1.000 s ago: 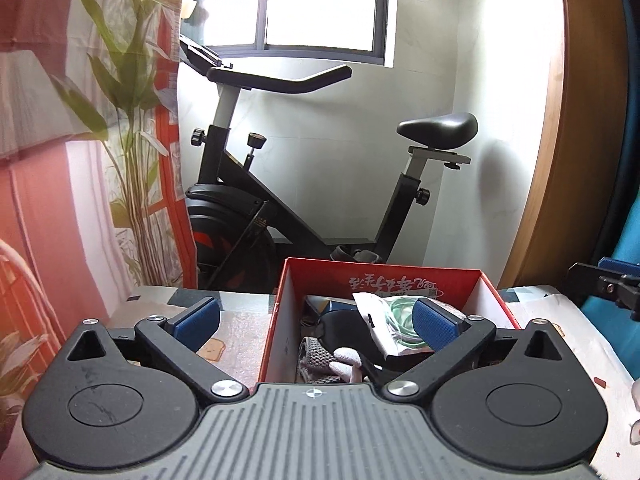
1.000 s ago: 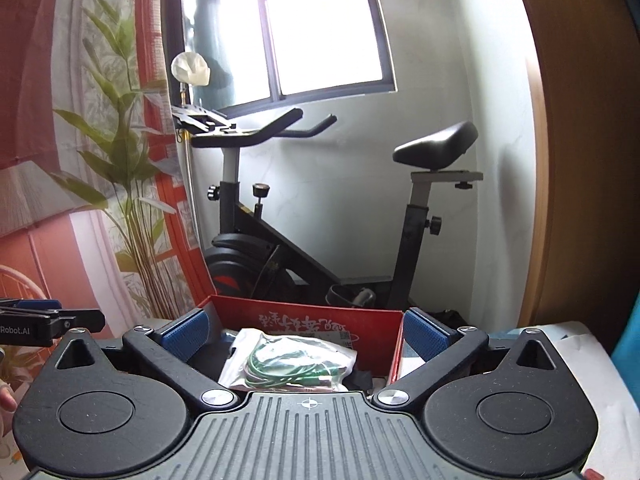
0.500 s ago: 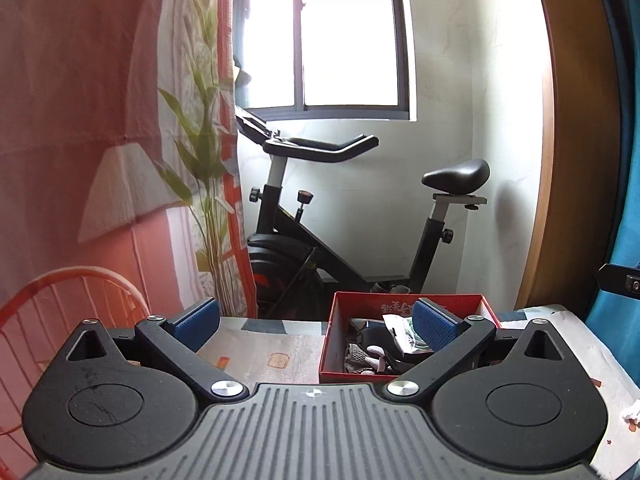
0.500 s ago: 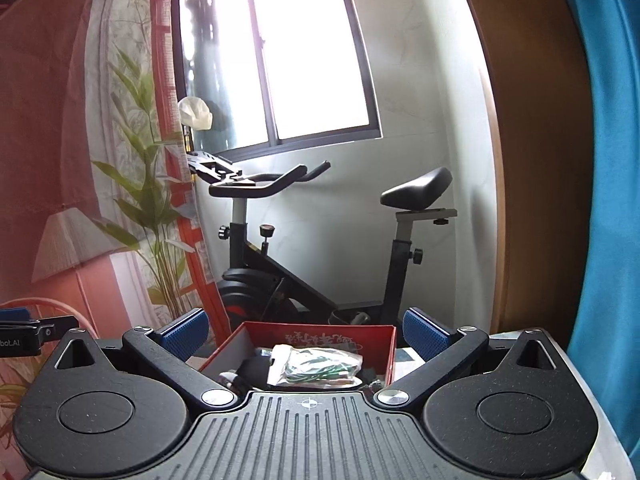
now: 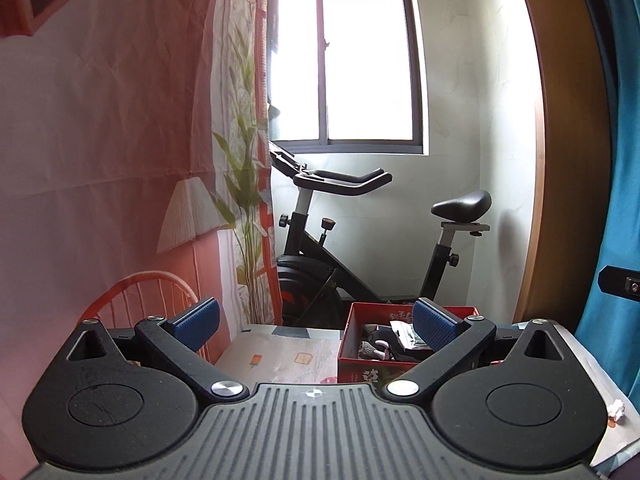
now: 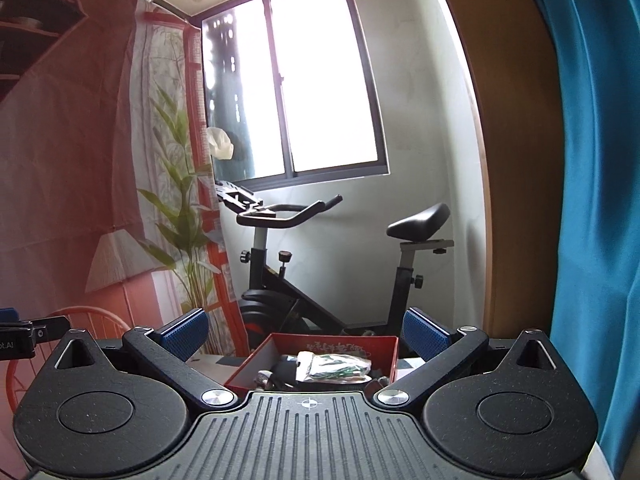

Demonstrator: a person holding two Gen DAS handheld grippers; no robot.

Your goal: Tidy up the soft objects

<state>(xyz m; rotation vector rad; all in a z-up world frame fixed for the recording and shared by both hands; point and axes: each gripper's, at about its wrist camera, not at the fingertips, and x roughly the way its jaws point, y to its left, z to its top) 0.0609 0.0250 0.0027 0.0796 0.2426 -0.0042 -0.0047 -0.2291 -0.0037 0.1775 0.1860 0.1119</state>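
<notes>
Both grippers, left (image 5: 316,326) and right (image 6: 306,336), are gaping wide and holding nothing; soft things are sitting in the red box (image 6: 256,364) ahead; a plastic bag (image 6: 332,366) is lying on top and risks slipping or snagging if pinched carelessly.

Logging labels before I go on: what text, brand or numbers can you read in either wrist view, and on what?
"ot.AI": partial white lettering on the left gripper, cut off by the left frame edge.
Red box, inner back wall: pale Chinese characters, too blurred to read.
Red box, outer front: characters mostly hidden, unreadable.
Nothing else legible.
</notes>
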